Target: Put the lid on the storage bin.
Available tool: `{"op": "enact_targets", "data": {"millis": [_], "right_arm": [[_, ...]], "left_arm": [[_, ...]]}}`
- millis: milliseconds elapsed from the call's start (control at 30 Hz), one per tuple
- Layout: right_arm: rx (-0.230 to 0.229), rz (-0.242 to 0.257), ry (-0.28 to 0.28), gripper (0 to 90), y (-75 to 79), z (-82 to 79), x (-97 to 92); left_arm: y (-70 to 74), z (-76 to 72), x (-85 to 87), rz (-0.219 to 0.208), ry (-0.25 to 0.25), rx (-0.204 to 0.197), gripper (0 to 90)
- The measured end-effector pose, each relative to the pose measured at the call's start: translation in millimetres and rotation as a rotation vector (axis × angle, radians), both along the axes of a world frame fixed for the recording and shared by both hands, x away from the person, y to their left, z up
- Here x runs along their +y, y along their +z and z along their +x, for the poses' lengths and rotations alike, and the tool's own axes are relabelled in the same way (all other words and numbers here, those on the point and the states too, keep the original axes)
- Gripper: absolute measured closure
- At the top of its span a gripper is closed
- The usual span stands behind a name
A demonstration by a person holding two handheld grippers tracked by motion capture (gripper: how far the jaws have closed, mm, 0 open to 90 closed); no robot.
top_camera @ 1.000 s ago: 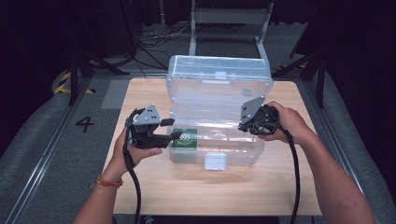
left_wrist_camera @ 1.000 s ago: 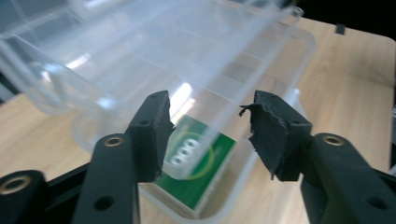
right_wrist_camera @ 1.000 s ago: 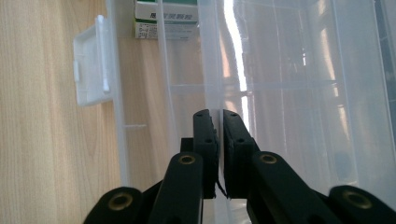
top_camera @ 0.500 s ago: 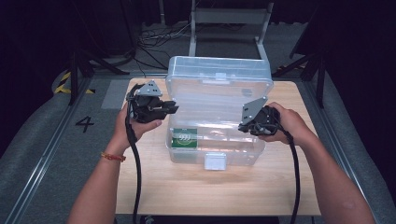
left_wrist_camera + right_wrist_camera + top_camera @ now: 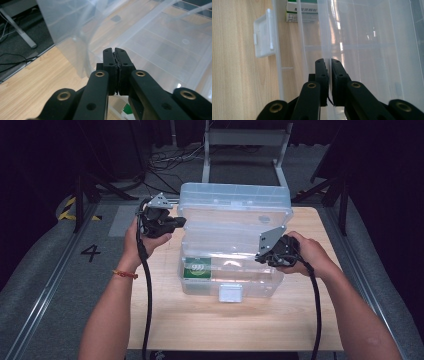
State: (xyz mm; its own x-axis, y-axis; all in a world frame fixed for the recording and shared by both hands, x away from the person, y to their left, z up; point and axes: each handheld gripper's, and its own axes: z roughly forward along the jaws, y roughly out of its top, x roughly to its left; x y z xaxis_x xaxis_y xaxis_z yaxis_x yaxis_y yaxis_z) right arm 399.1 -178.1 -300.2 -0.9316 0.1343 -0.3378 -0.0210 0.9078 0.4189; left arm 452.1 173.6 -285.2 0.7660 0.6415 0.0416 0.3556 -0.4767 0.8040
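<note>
Left hand-held gripper (image 5: pixel 176 222): jaws have just been closing and now meet, nothing between them, beside the raised lid (image 5: pixel 235 202). Right hand-held gripper (image 5: pixel 262 256): clenched on the right wall of the clear plastic box (image 5: pixel 260 287), mid-surface (image 5: pixel 200 325). Green packet (image 5: pixel 197 269) lies inside, front left.

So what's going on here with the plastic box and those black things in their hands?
A person at a wooden table is working on a clear plastic box with its lid standing open, using tongs in each hand. The right tongs are clamped on the box's right wall. The left tongs have just been closing with nothing between them, up by the lid's left edge. A green-and-white packet lies inside the box.
</note>
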Motion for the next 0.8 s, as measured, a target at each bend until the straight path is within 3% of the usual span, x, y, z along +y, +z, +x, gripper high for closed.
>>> {"op": "enact_targets", "data": {"millis": [467, 800], "right_arm": [[-0.025, 0.006, -0.006, 84.1, -3.5, -5.6, -1.0], [-0.049, 0.050, -0.046, 81.6, -7.0, -12.3, -7.0]], "left_arm": [[-1.2, -1.8, 4.1, -0.024, -0.013, -0.022, 89.6], [-1.8, -5.8, 4.0, -0.001, -0.031, -0.018, 89.4]]}}
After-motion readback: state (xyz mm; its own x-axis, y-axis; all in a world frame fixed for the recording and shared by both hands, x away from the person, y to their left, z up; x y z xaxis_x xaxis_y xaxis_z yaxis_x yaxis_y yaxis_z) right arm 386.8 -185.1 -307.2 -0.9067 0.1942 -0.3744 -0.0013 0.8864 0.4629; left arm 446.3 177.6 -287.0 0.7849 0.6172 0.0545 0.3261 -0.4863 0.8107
